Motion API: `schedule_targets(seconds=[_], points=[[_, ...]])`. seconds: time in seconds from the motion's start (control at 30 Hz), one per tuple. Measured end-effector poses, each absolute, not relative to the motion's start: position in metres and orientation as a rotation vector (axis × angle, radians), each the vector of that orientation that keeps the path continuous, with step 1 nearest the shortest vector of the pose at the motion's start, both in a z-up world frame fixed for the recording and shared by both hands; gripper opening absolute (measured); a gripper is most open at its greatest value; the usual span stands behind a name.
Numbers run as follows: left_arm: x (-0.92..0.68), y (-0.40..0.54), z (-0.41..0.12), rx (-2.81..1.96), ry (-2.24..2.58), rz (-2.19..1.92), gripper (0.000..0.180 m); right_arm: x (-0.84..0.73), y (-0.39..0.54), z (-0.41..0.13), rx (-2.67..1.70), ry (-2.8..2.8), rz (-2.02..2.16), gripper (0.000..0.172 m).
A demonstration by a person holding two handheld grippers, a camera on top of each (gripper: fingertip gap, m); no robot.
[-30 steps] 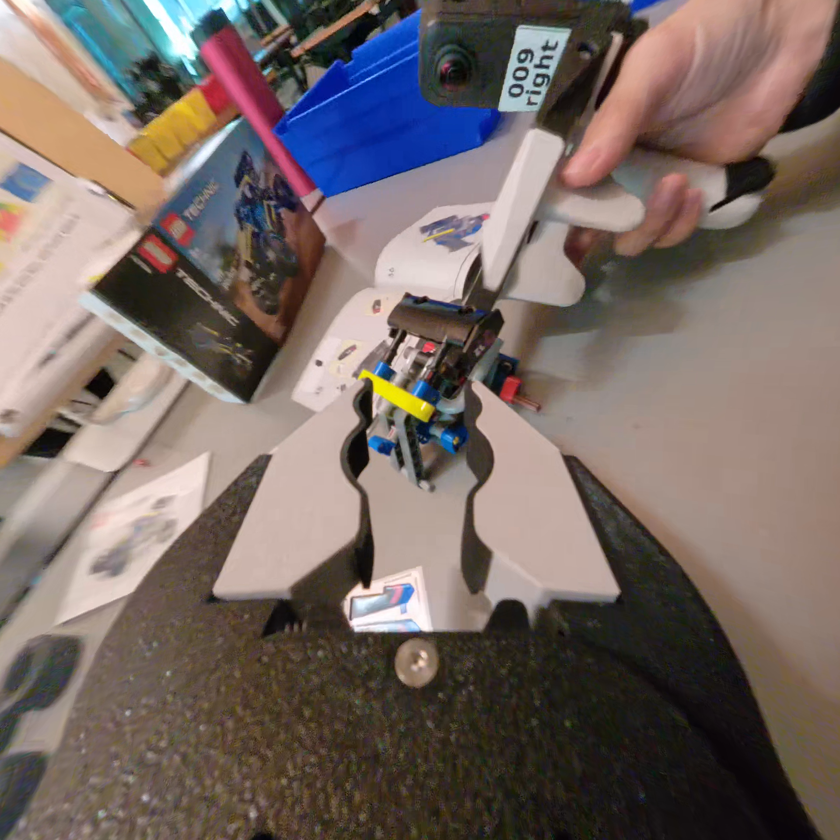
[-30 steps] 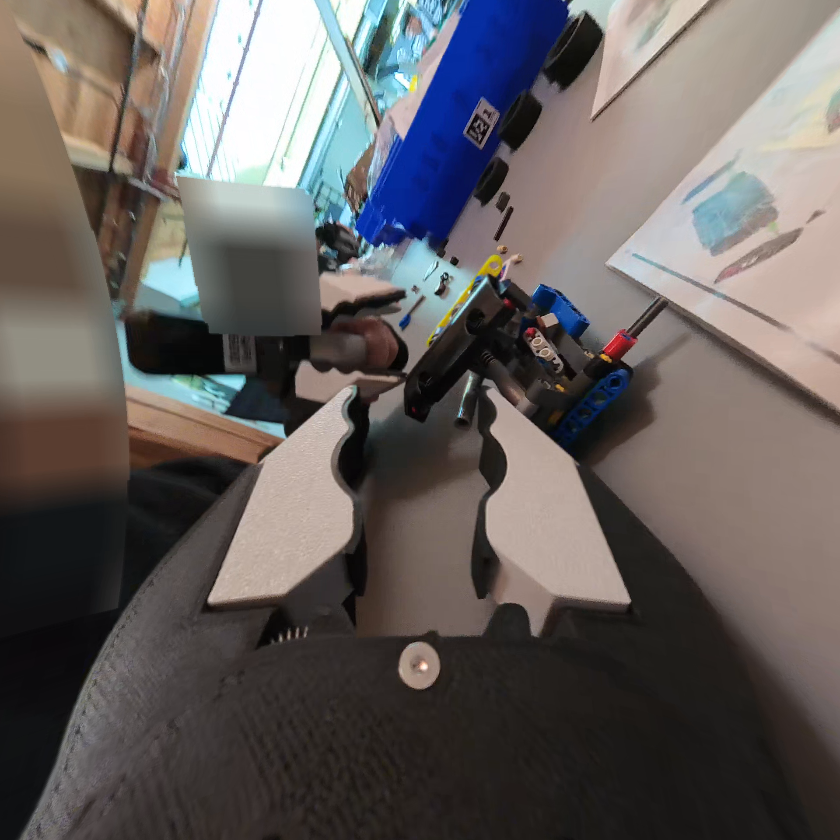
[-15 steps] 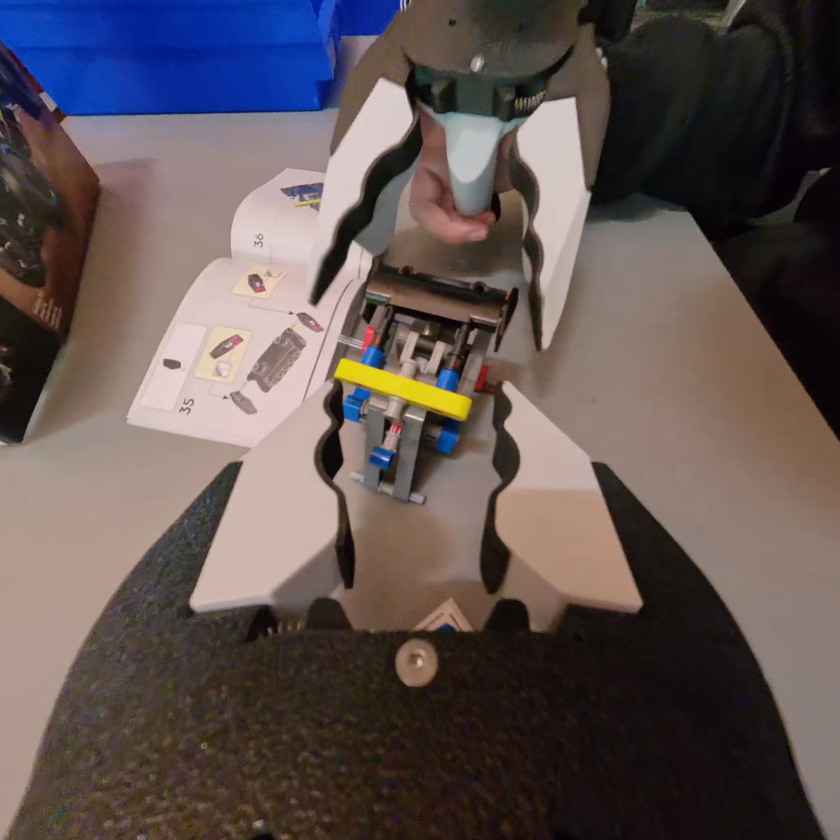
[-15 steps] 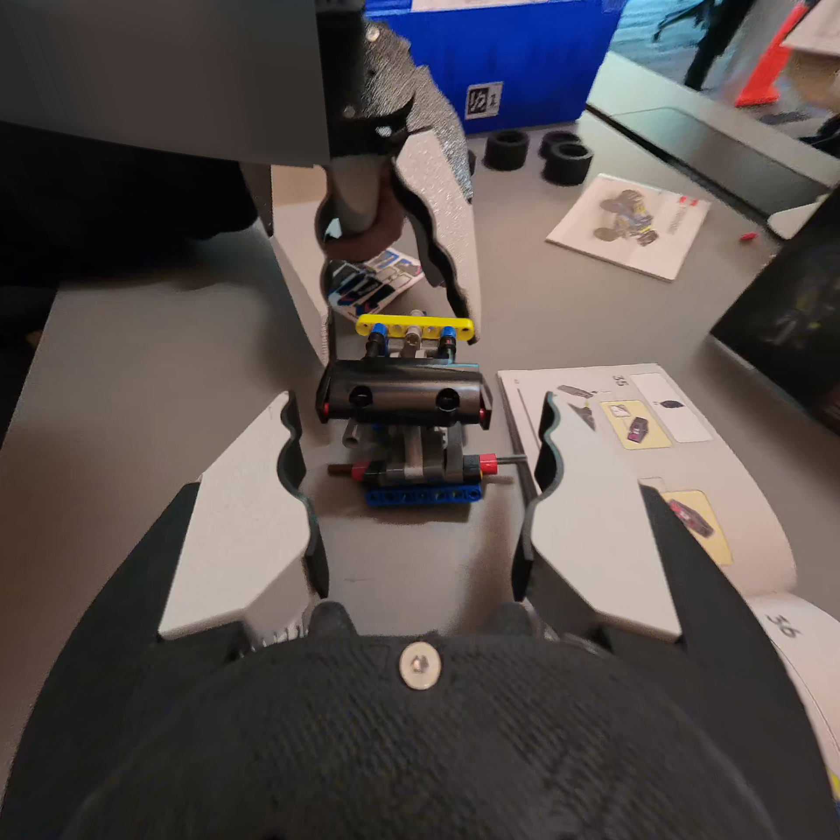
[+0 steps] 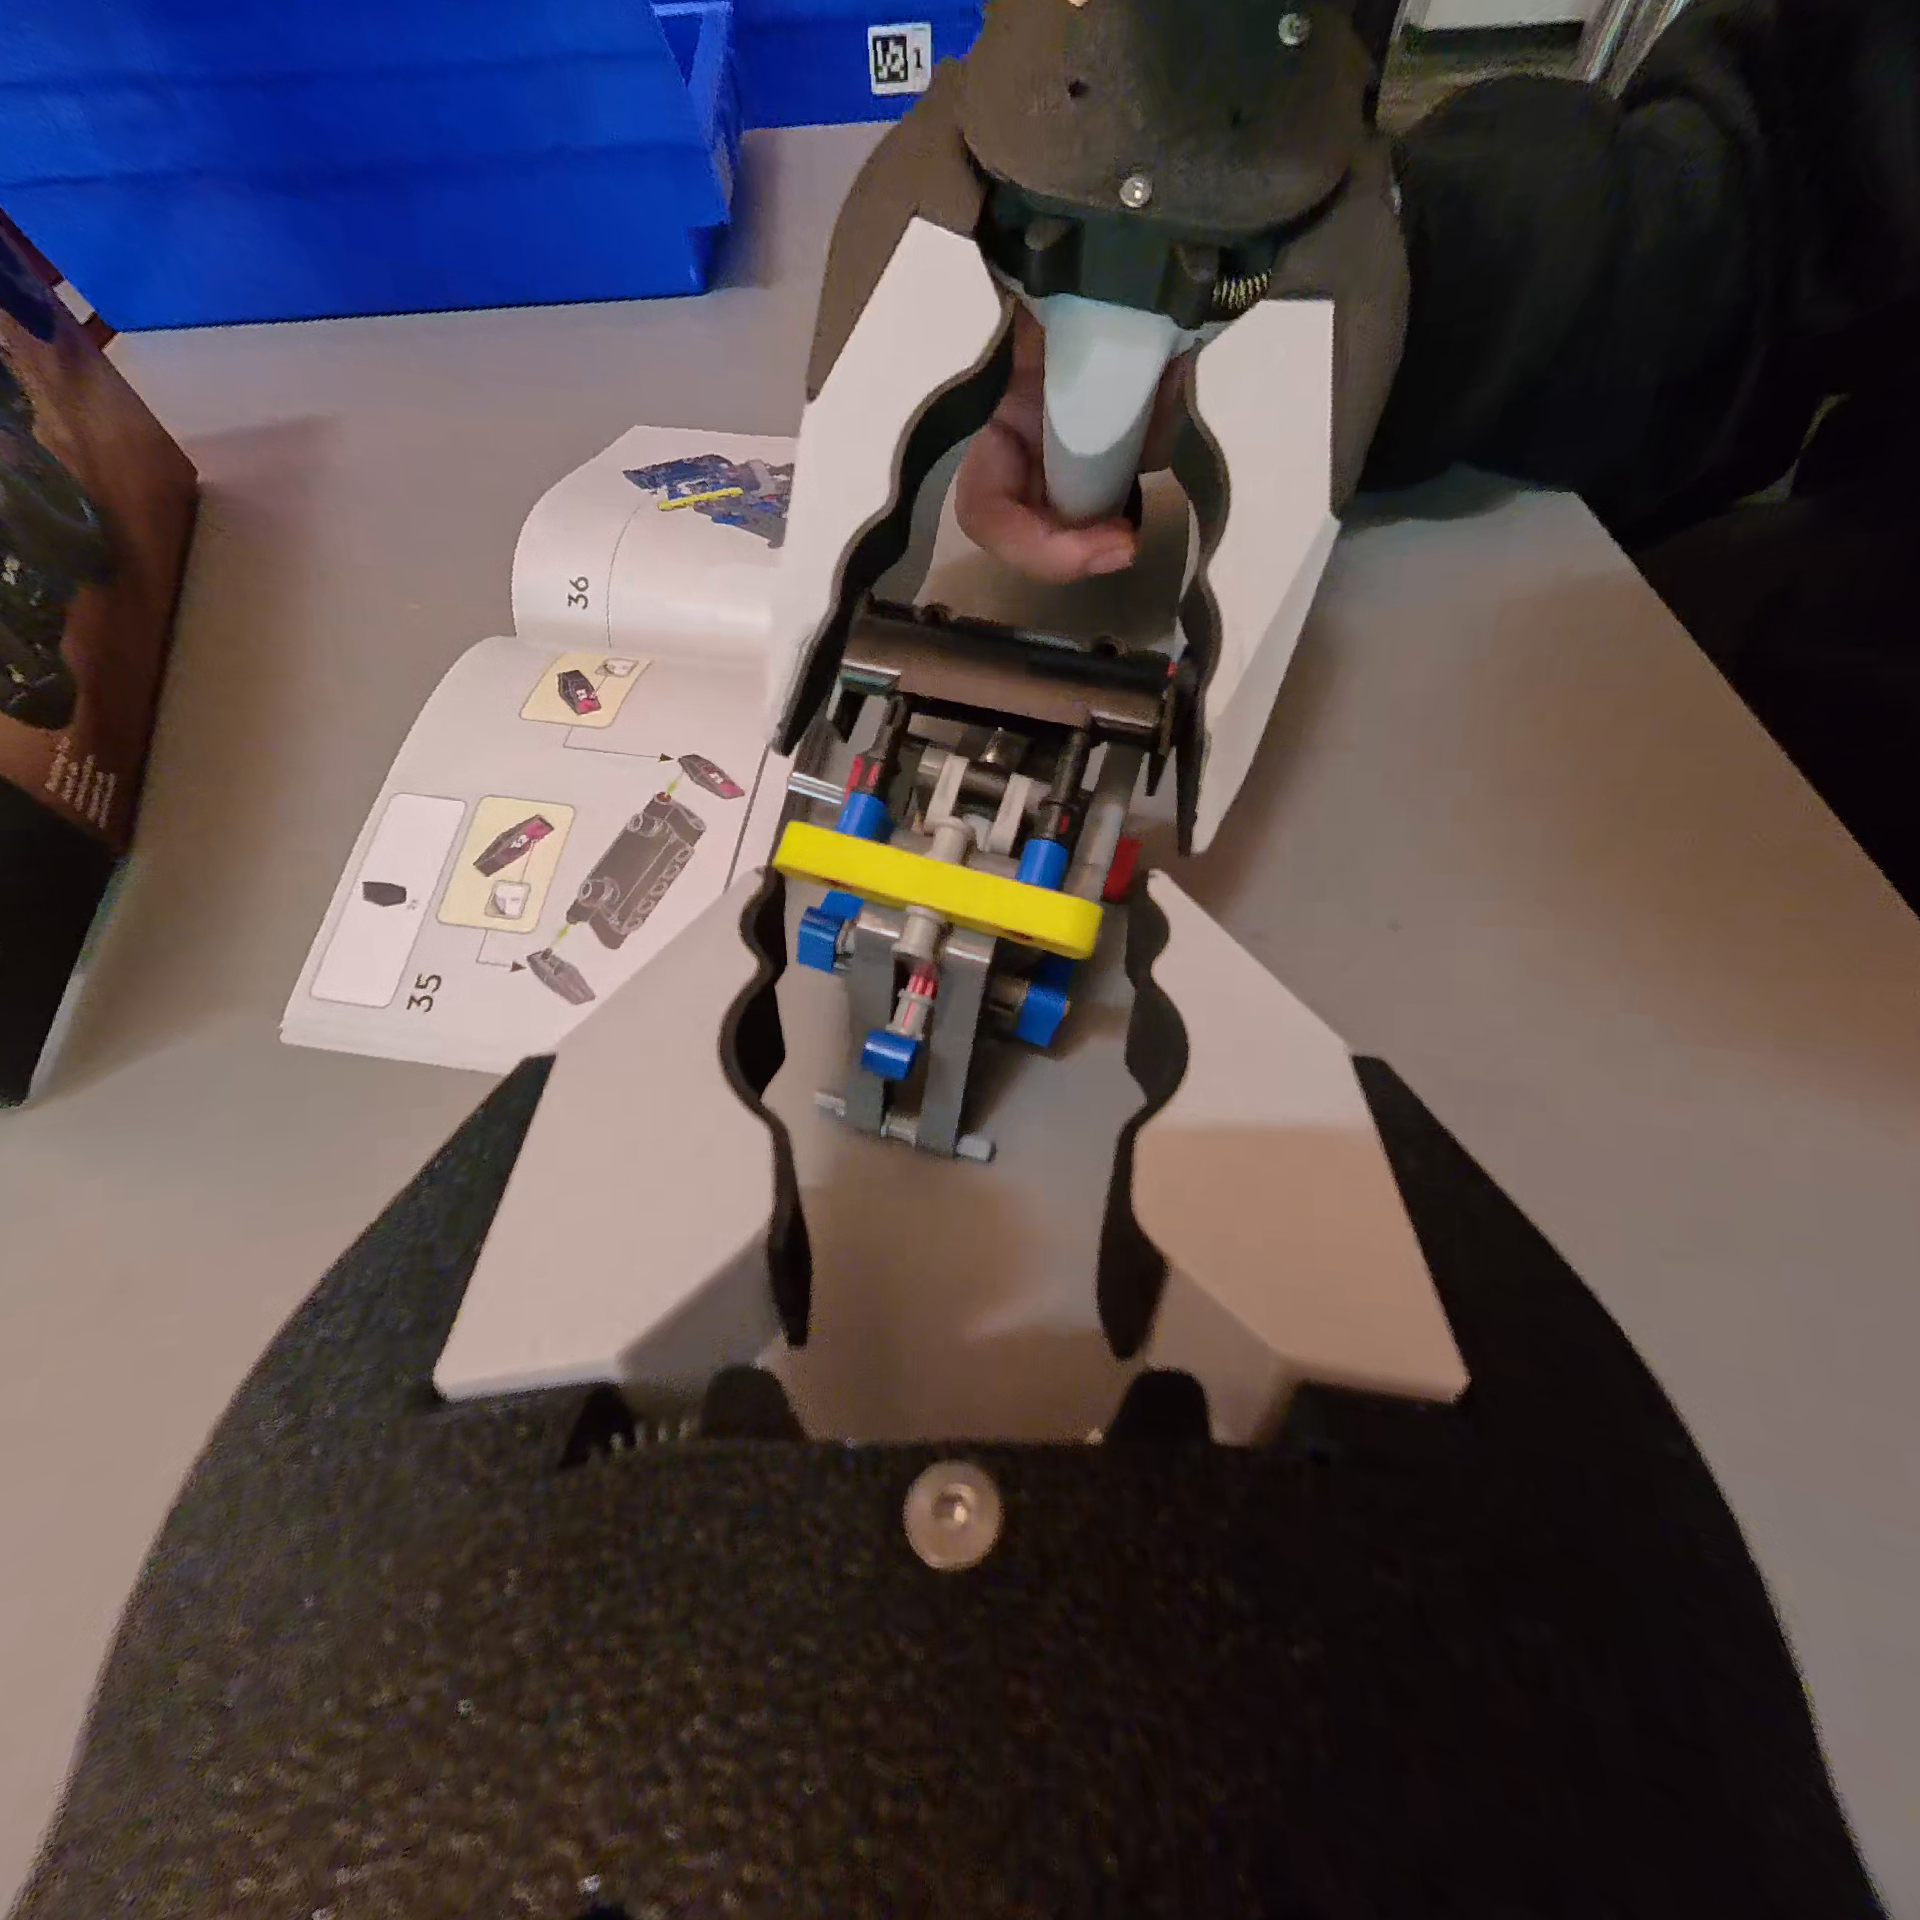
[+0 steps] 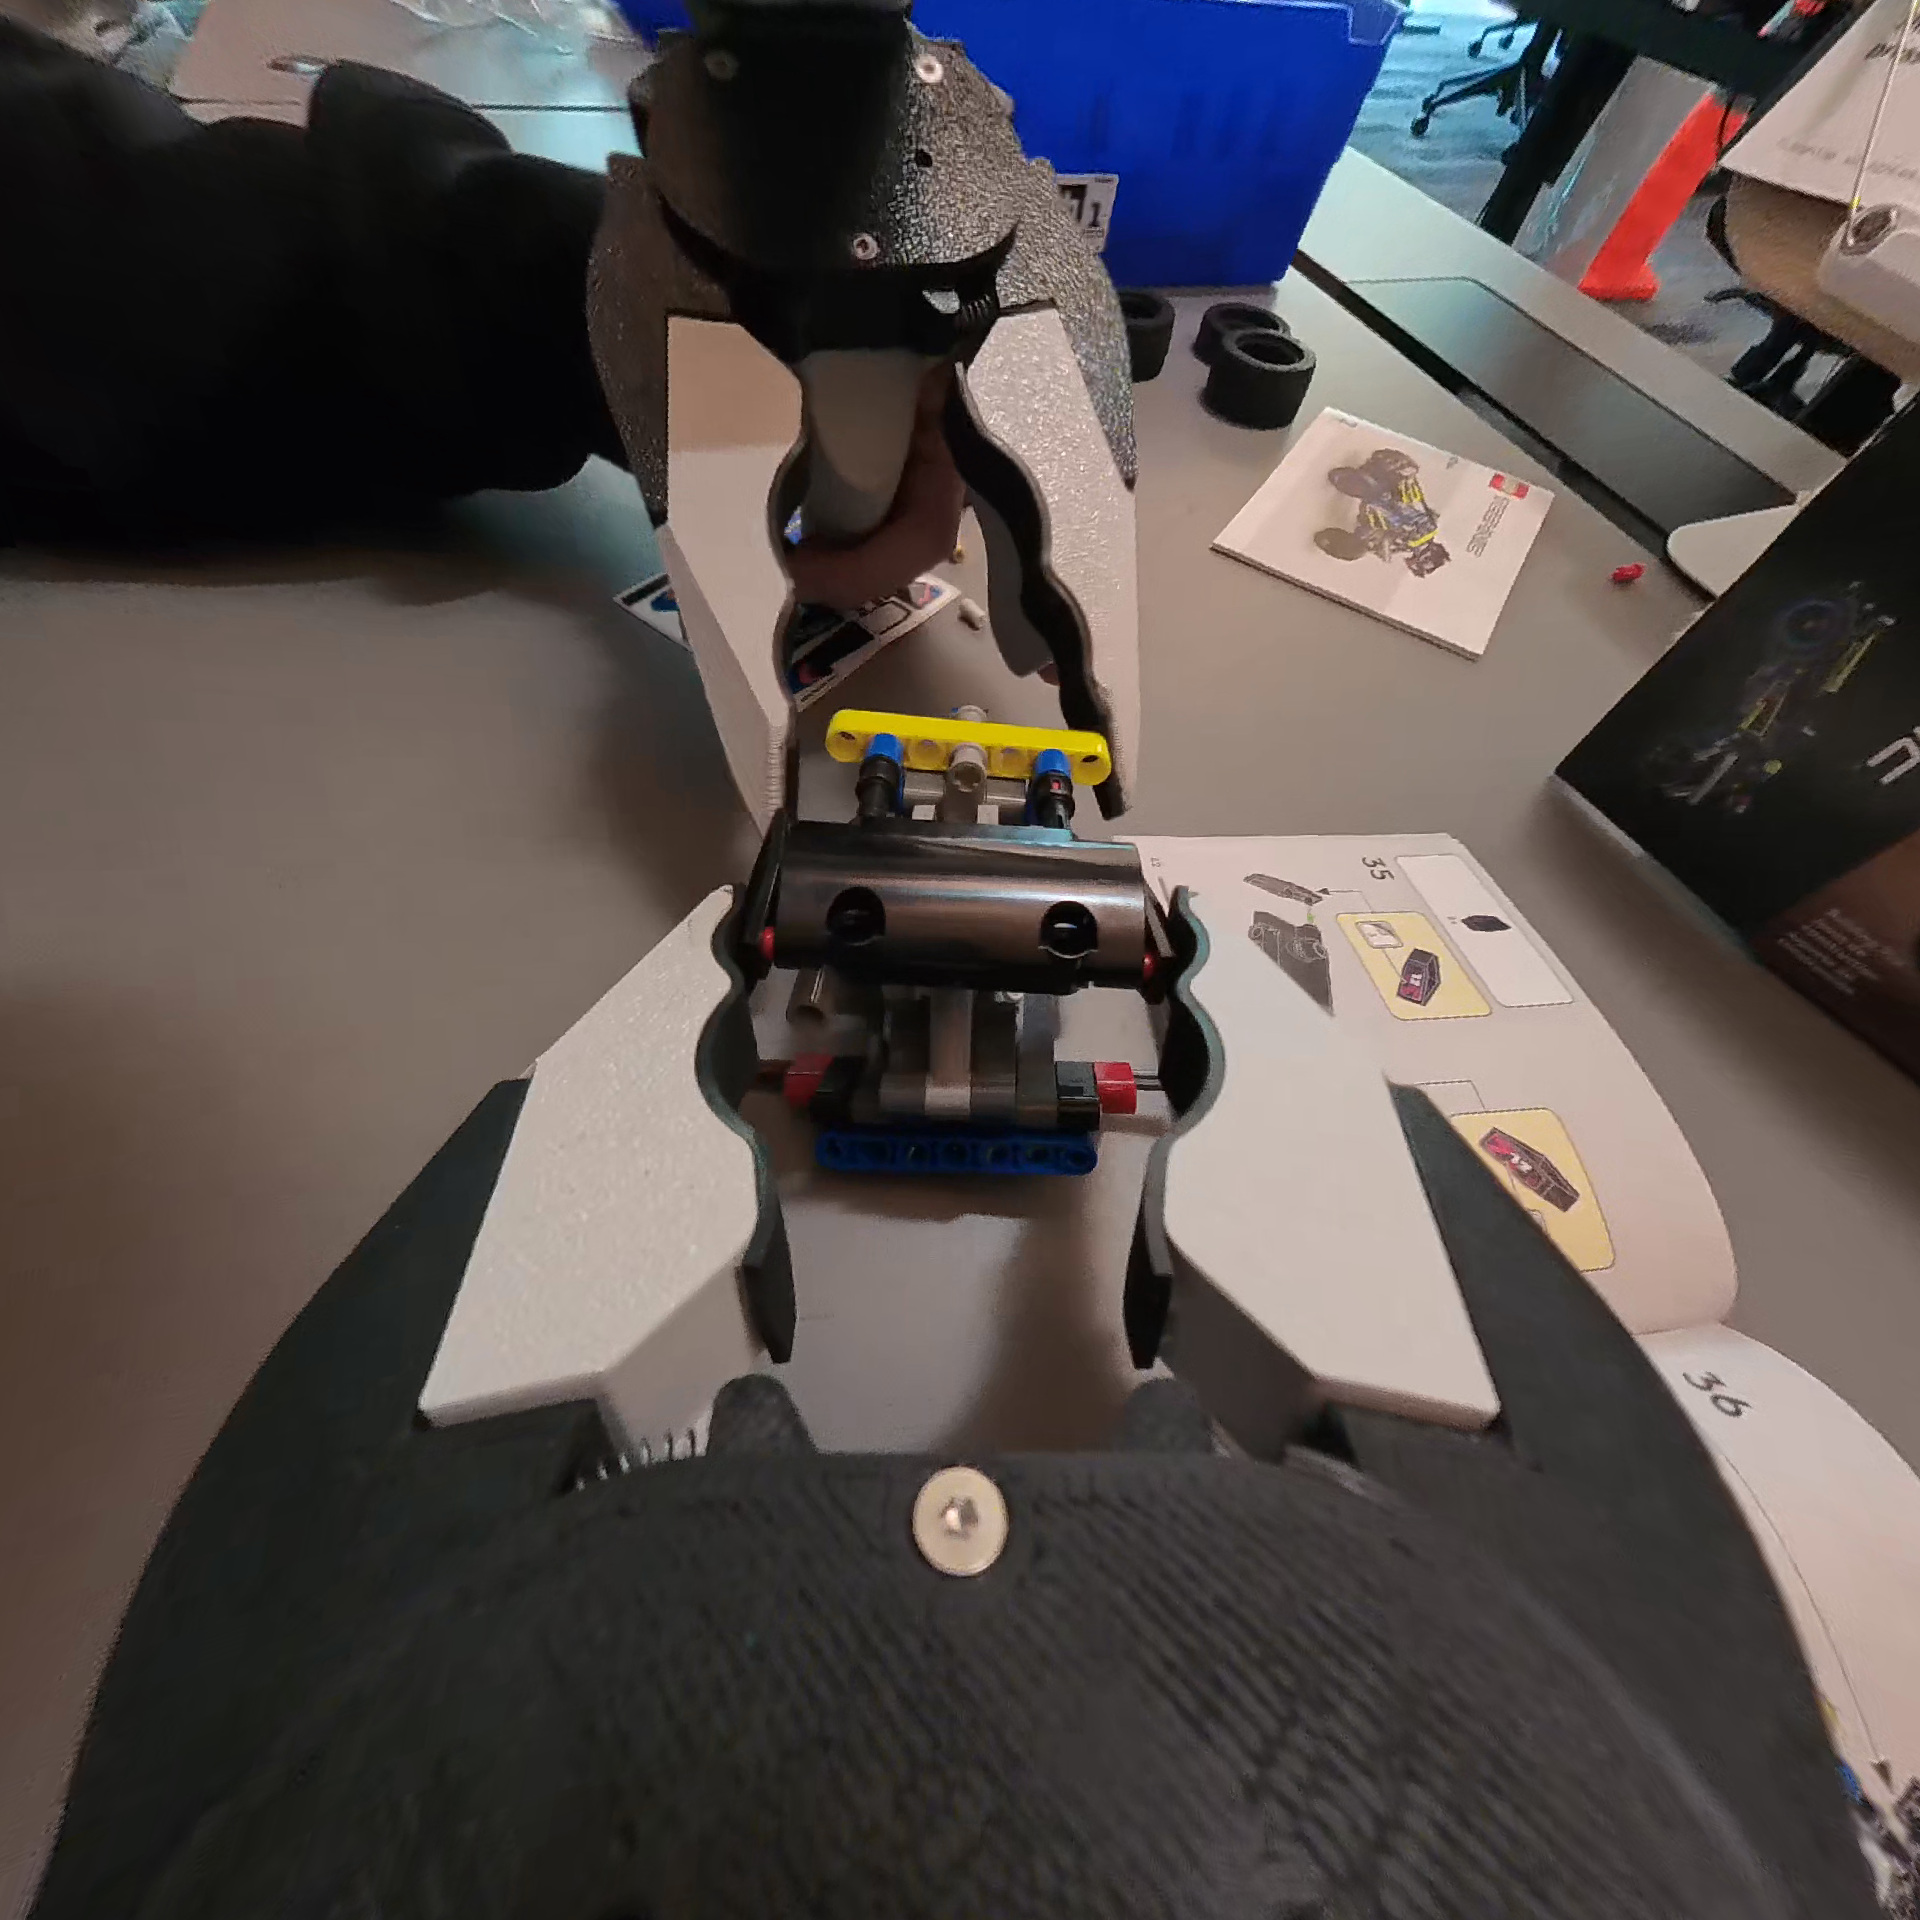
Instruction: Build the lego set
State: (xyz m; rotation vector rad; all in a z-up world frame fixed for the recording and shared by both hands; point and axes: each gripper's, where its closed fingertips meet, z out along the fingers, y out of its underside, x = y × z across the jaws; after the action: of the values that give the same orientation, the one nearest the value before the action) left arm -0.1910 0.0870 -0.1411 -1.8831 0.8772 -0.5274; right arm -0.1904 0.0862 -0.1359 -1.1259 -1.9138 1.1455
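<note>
The brick-built model (image 6: 951,987), a small chassis of grey, black, blue and yellow construction-toy parts, sits on the grey table (image 5: 1558,935) directly between the two grippers, which face each other along its long axis. The right gripper (image 6: 961,935) is clamped on the black cylindrical block (image 6: 956,920) at its own end of the model, one fingertip pressed against each end cap, so the block's length runs crosswise to the fingers. The left gripper (image 5: 945,914) is spread apart around the opposite end, where the yellow beam (image 5: 935,899) lies crosswise; its fingertips (image 5: 753,935) flank the beam closely, the left tip just beside it and the right tip with a visible gap, neither plainly pressing. The model's grey tail (image 5: 909,1081) points back into the left gripper's throat. An open instruction booklet (image 5: 499,831) lies just beside the model, blue bins (image 5: 364,156) stand beyond it, and loose black tyres (image 6: 1252,374) sit near another blue bin (image 6: 1174,135).
</note>
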Motion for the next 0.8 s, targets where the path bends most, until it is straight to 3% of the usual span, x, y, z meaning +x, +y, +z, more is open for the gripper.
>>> schedule_targets(seconds=[0.13,0.23,0.63,0.8], points=[[-0.1931,0.0917,-0.1414,-1.870,0.876,-0.504,0.072,-0.1898,0.0835,-0.1375,-1.097,-1.945,1.162,0.076],[-0.1882,0.0881,-0.1423,-1.864,0.915,-0.537,0.061,-0.1894,0.0836,-0.1371,-1.080,-1.964,1.152,0.076],[-0.1939,0.0872,-0.1453,-1.957,0.978,-0.255,0.060,-0.1891,0.0873,-0.1449,-0.961,-2.163,0.874,0.076],[-0.1924,0.0878,-0.1439,-1.948,0.868,-0.283,0.060,-0.1825,0.0906,-0.1377,-1.129,-2.080,1.090,0.076]])
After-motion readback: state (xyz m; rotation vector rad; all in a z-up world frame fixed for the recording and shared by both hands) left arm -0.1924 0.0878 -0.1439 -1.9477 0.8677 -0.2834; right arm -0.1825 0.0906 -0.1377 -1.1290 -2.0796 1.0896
